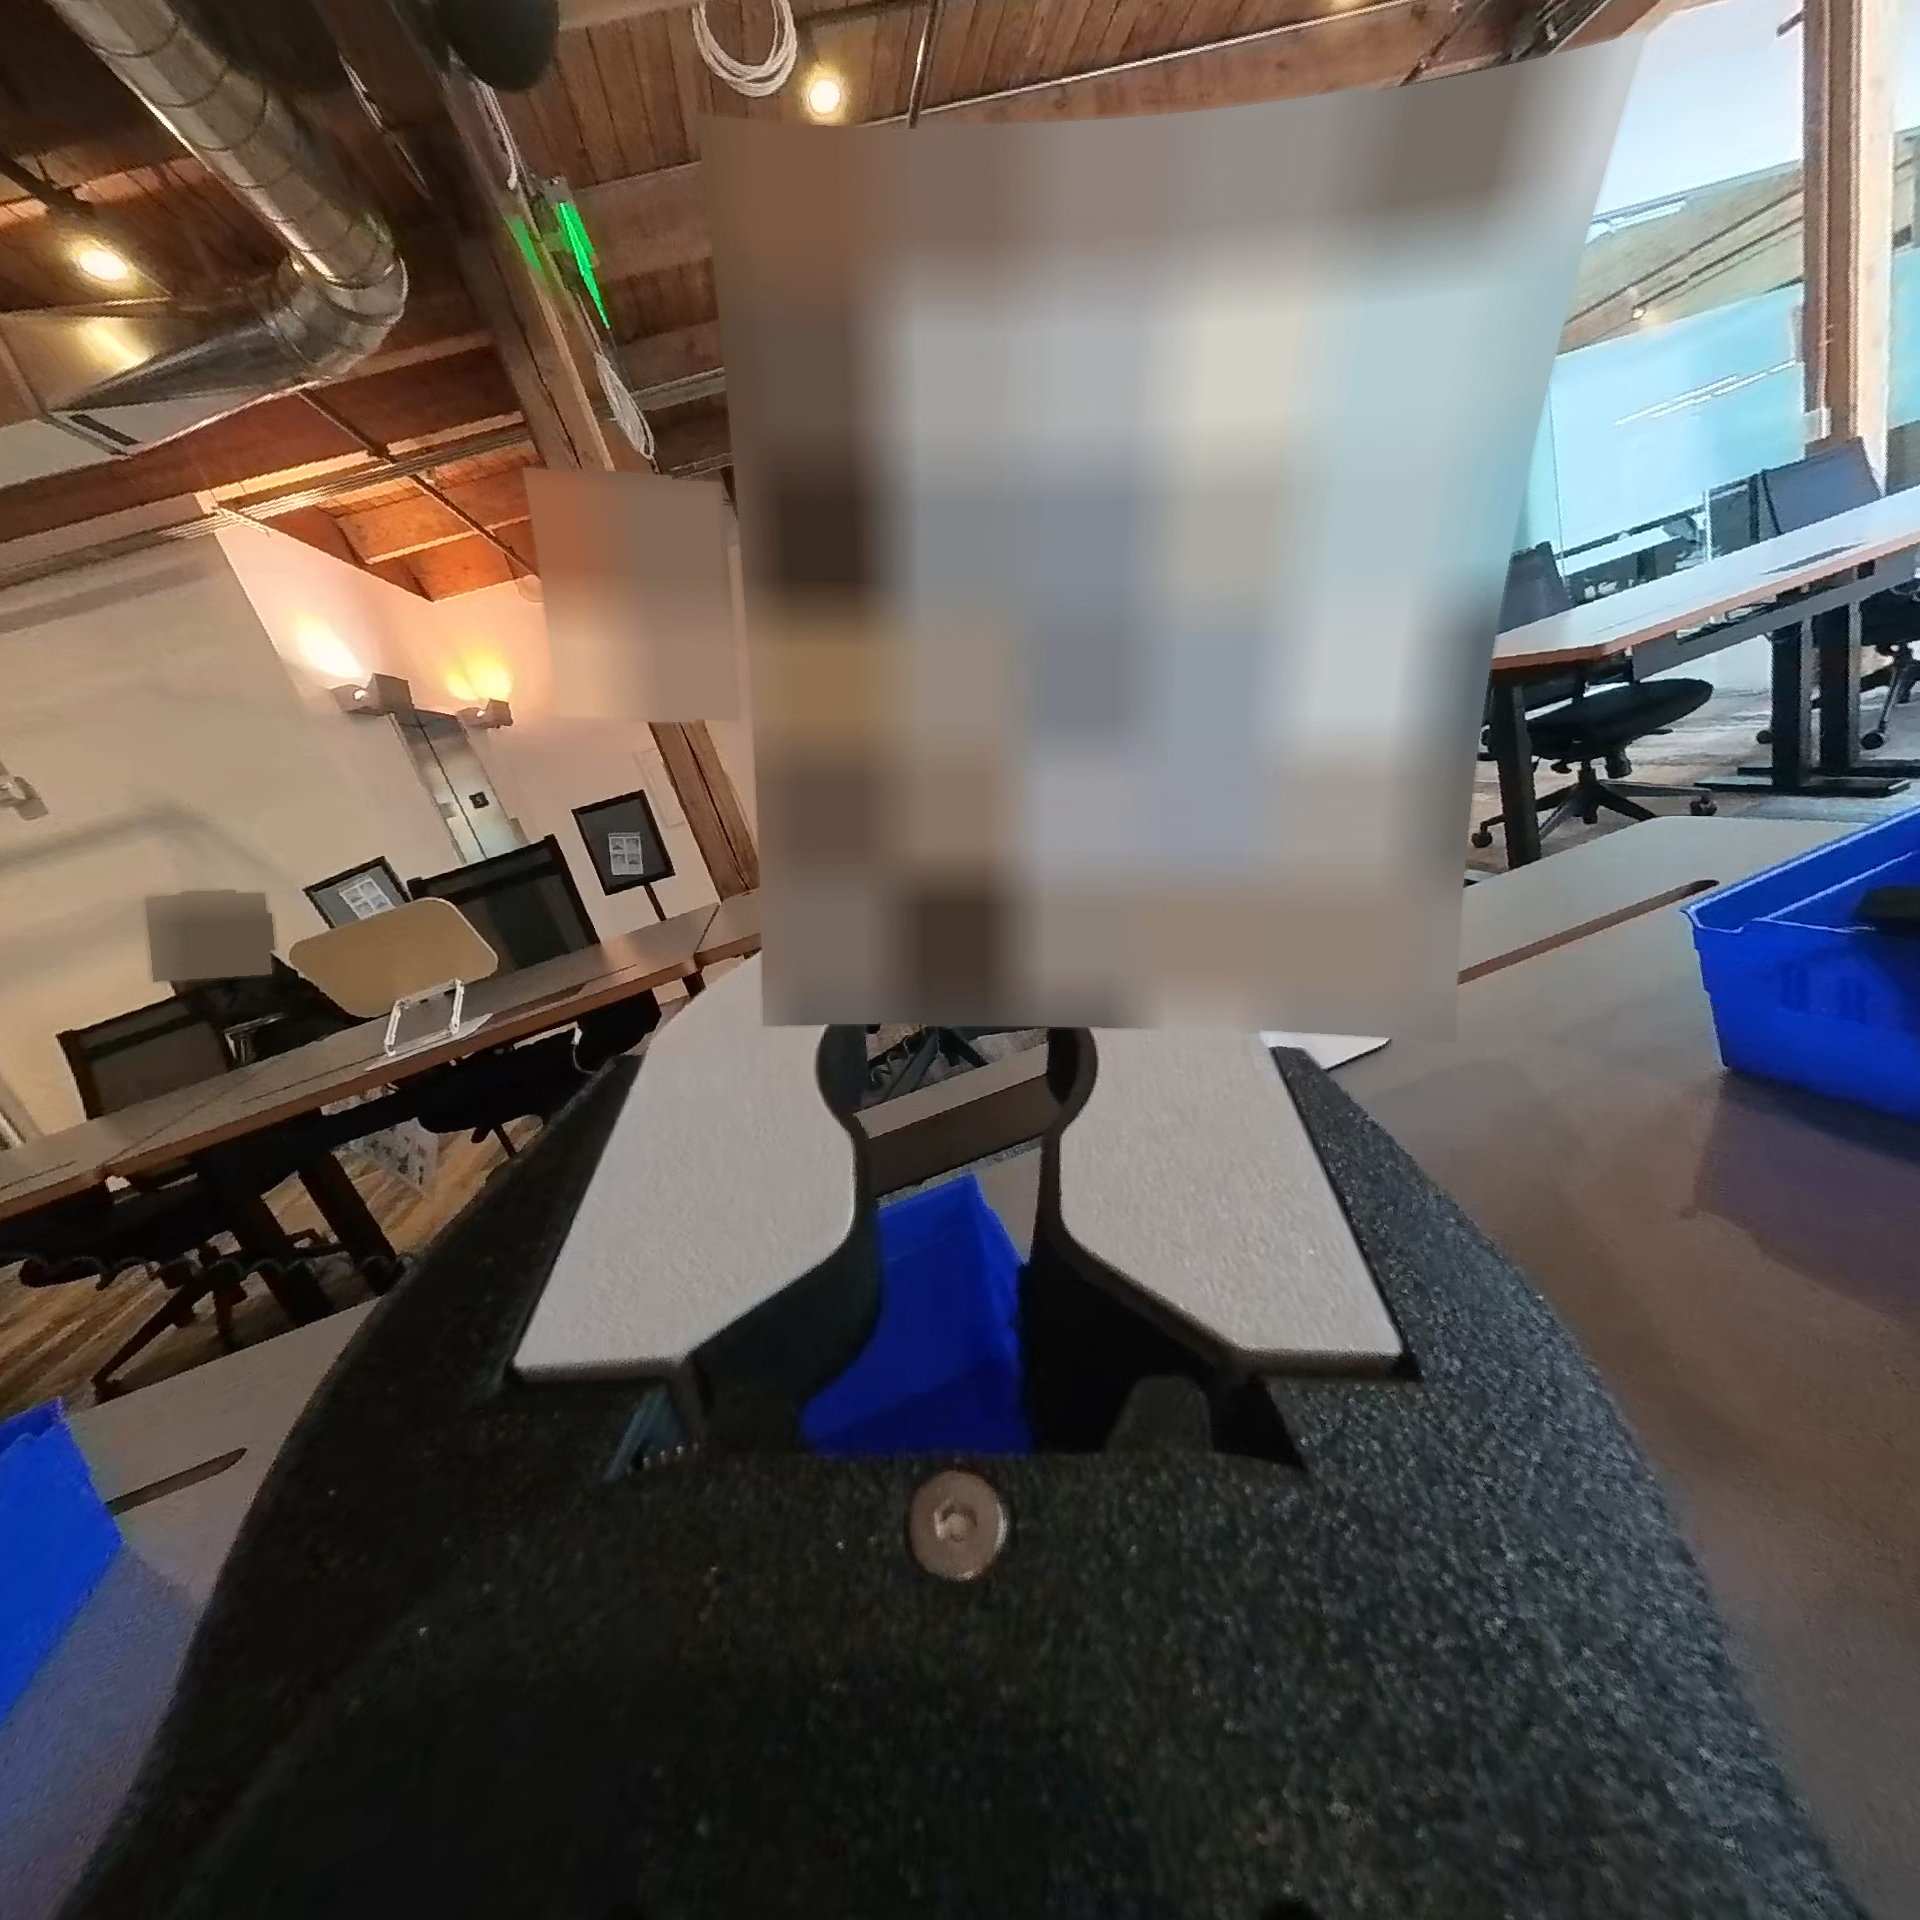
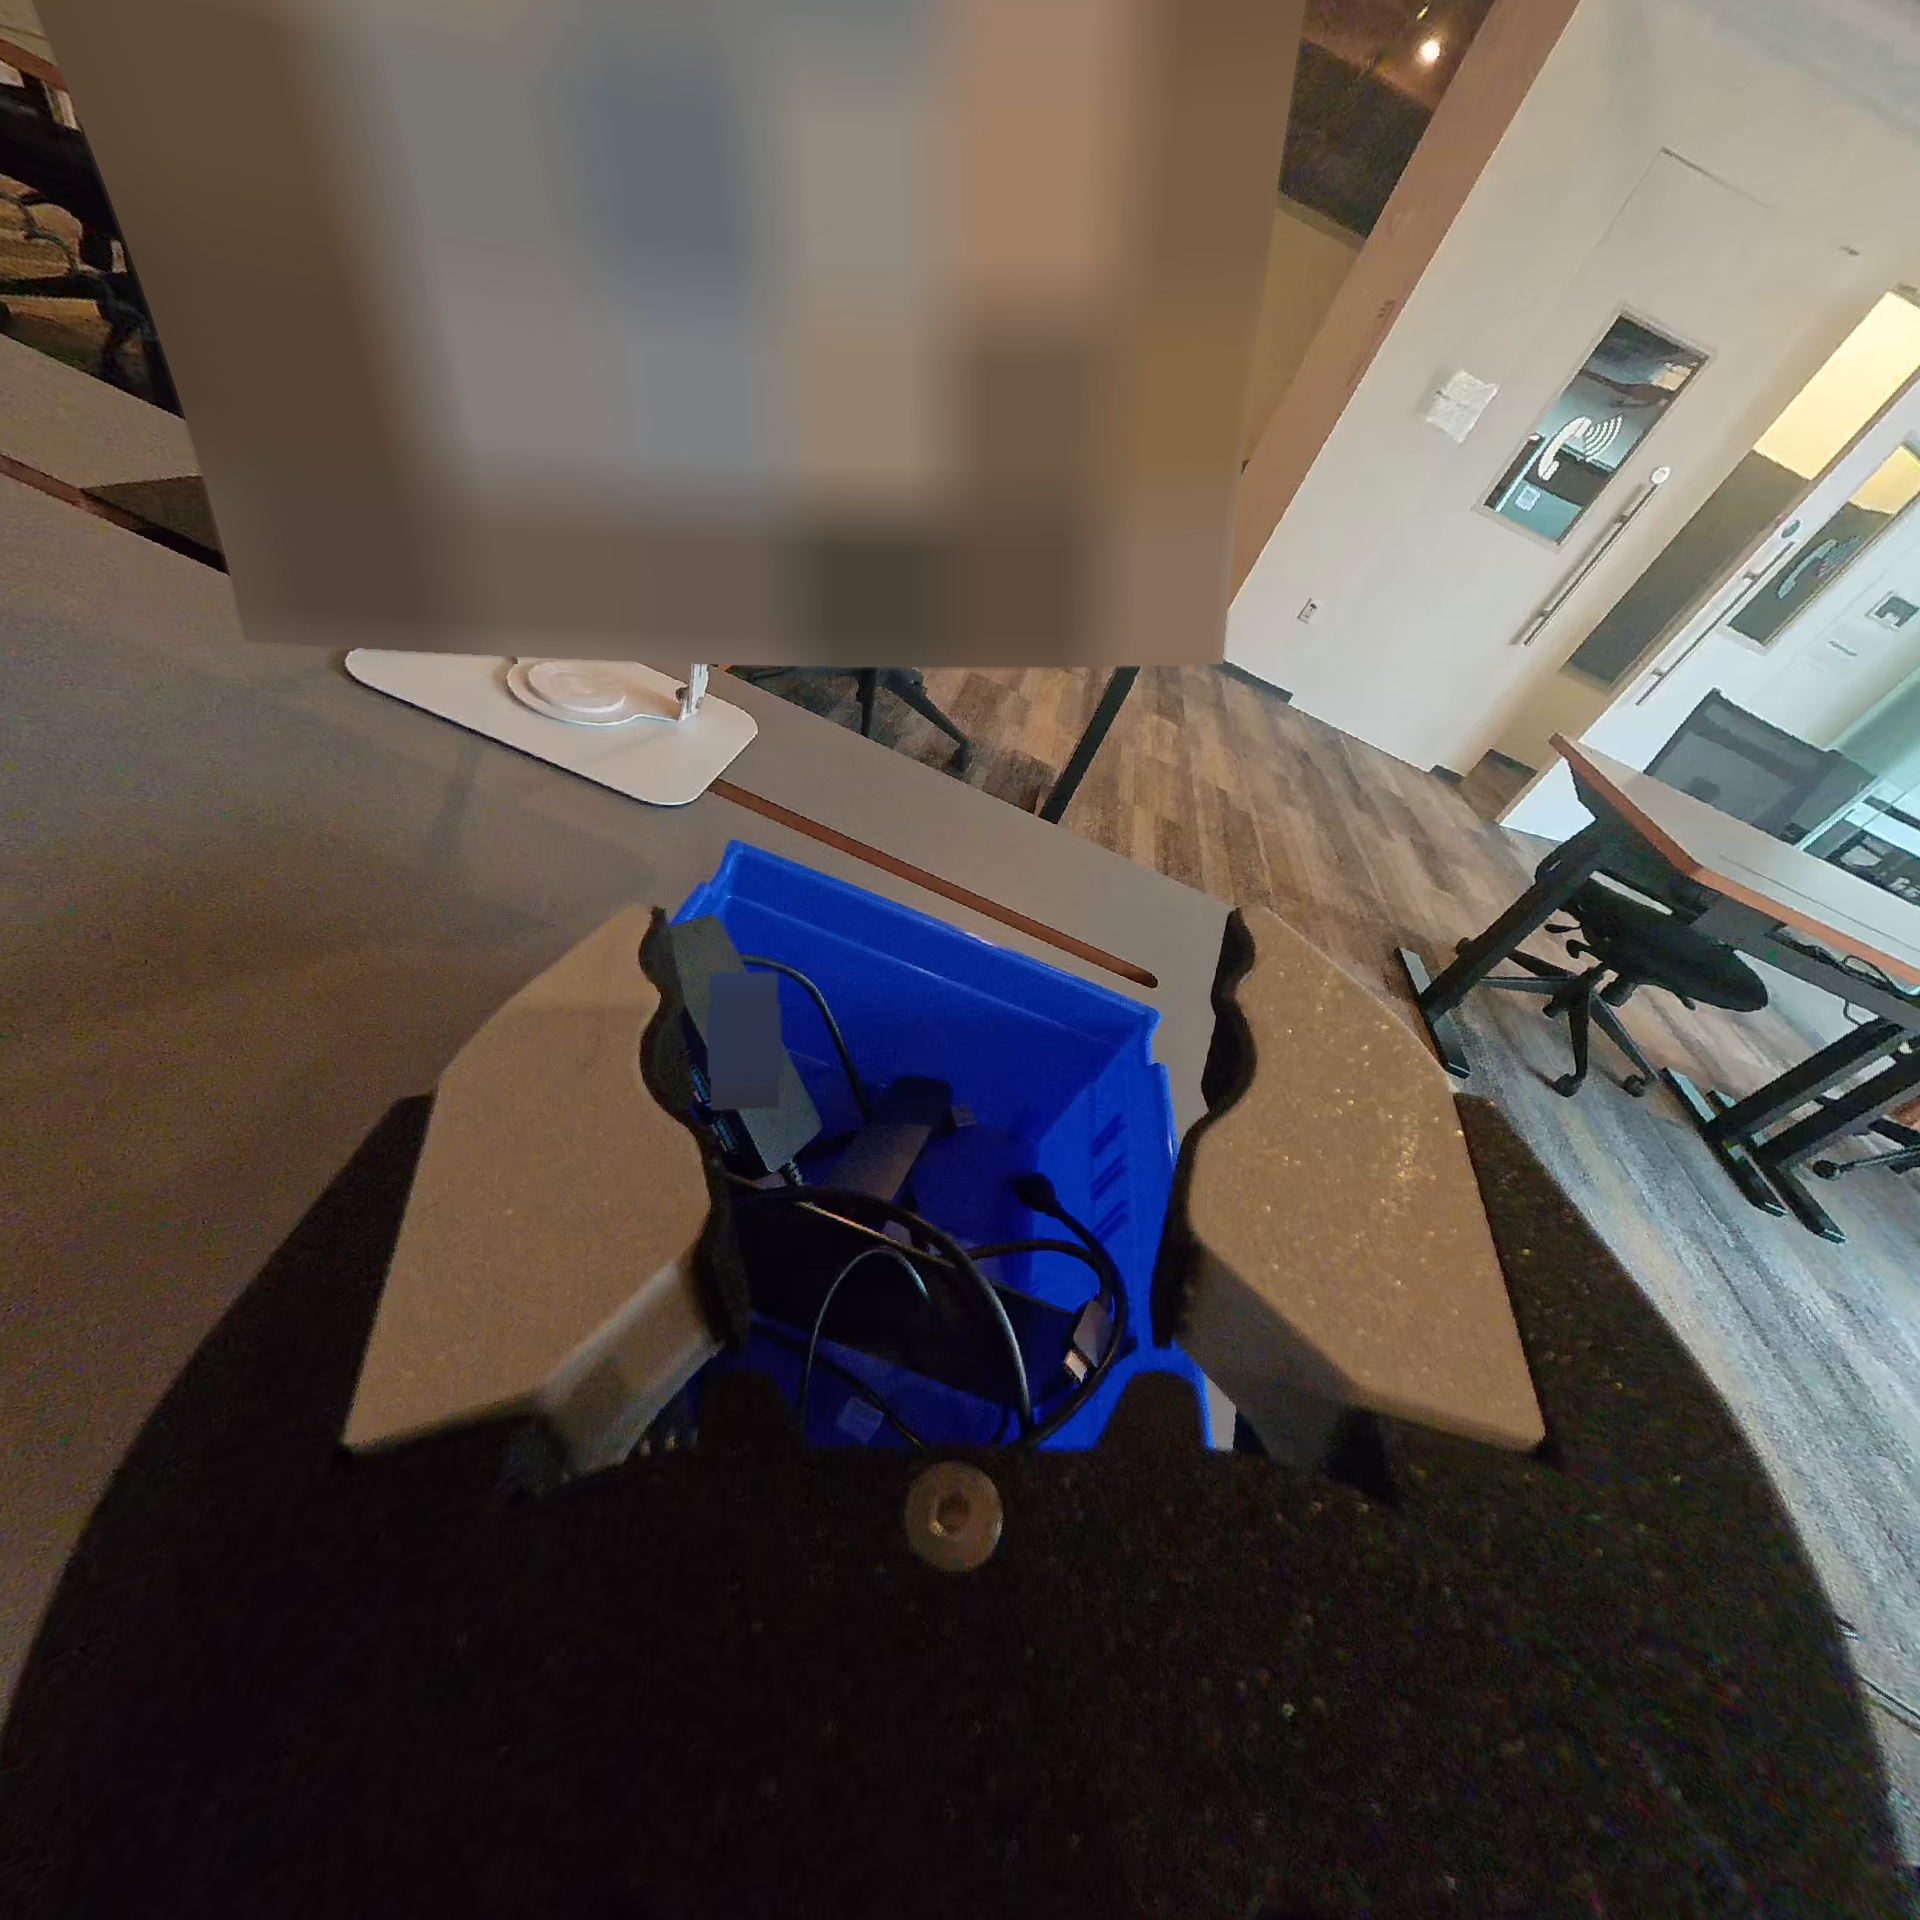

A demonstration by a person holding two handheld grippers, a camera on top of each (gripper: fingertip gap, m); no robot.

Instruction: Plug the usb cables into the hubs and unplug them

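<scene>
Left gripper (image 1: 951, 1081) fills the lower half of the left wrist view, its two grey fingers (image 1: 717, 1195) set with only a narrow gap between them and nothing held there; the tips run up under a blurred patch, so their very ends cannot be seen. Through that gap a small blue bin (image 1: 925, 1340) shows on the grey table (image 1: 1558, 1195), and what it holds cannot be told from here. A second blue bin (image 1: 1808, 987) stands well apart at the right edge, a third (image 1: 42, 1538) at the left edge. In the right wrist view, the right gripper (image 2: 940, 940) hangs above a blue bin (image 2: 935, 997), its fingers (image 2: 551, 1174) spread wide and empty. Inside this bin lie the dark USB hubs (image 2: 748, 1060), one leaning against the left wall close to the left finger, and tangled black USB cables (image 2: 935, 1278) with loose plugs, none visibly plugged in. Beyond the bin a white stand base (image 2: 644, 753) rests on the same table.
</scene>
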